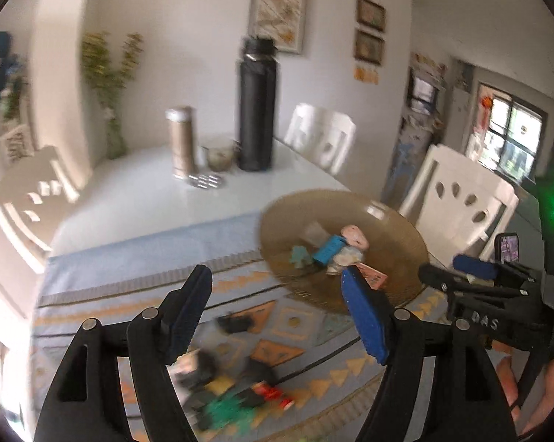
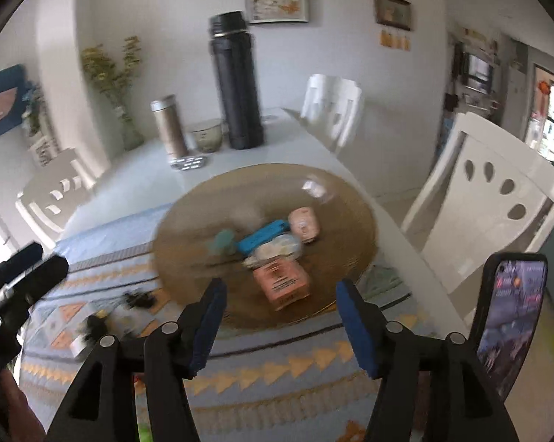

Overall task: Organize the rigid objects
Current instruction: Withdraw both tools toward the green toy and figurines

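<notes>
A round brown woven tray (image 2: 210, 199) (image 1: 394, 228) lies on the patterned cloth and holds a pink box (image 2: 281, 283), a blue case (image 2: 263, 236) (image 1: 326, 250), a pale pink case (image 2: 303, 224) and a teal piece (image 2: 223, 241). Several small loose objects (image 1: 236, 394), black, green and red, lie blurred on the cloth below my left gripper (image 1: 277, 287), which is open and empty. My right gripper (image 2: 280, 294) is open and empty, just in front of the tray's near rim. More small dark objects (image 2: 137, 300) lie left of it.
A tall black flask (image 2: 236, 81), a gold tumbler (image 2: 168, 129), a small bowl (image 2: 207, 140) and a blister pack (image 2: 190, 162) stand at the table's far end. White chairs (image 2: 490, 199) surround the table. A phone (image 2: 508, 313) is mounted on the right gripper.
</notes>
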A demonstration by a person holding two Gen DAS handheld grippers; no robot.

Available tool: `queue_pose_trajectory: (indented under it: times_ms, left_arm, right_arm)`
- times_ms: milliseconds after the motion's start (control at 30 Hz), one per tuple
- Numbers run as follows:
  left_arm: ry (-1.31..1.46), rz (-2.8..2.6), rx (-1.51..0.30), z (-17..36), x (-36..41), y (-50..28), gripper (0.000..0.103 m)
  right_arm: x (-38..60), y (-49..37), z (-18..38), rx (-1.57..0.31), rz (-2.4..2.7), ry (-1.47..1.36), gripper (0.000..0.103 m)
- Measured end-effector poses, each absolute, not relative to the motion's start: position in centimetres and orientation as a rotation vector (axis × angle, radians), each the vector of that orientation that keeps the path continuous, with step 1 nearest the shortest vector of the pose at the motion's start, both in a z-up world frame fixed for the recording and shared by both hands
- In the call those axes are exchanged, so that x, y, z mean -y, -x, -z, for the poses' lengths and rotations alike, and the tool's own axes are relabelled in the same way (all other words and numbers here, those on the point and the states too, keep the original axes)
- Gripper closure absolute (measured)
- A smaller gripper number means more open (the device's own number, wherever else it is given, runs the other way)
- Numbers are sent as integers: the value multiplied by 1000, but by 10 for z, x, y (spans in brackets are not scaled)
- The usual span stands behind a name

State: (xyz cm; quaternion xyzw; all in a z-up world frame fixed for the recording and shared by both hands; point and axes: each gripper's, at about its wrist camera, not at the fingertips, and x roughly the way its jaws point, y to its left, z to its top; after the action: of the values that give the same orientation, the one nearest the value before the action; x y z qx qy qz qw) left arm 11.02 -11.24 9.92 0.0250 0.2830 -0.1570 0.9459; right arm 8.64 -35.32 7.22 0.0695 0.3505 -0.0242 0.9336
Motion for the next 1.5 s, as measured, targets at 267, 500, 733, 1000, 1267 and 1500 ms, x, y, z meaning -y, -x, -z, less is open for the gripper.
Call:
queue_pose_trajectory:
  times_ms: [267, 500, 733, 1000, 1267, 1500]
  left_arm:
    - [1, 144, -530, -102, 34, -42, 17]
    - [13, 10, -608, -39, -2, -36, 17]
    - [45, -28, -683, 10, -18, -41, 17]
    - [53, -30, -714, 17, -19, -45, 17]
    - [-11, -31, -702, 16, -8, -42, 17]
    - [-34, 25, -797, 22, -2, -56, 17]
  right_arm:
    - [290, -32, -59, -665, -178, -51, 43]
    - [264, -28, -4, -696, -282, -55, 43]
    - [257, -35, 25, -743, -284, -34, 43]
    - [249, -34, 27, -738, -279, 9, 39]
    - [247, -32, 26, -735, -301, 20, 38]
    - [241, -28, 27, -739, -383, 35, 38]
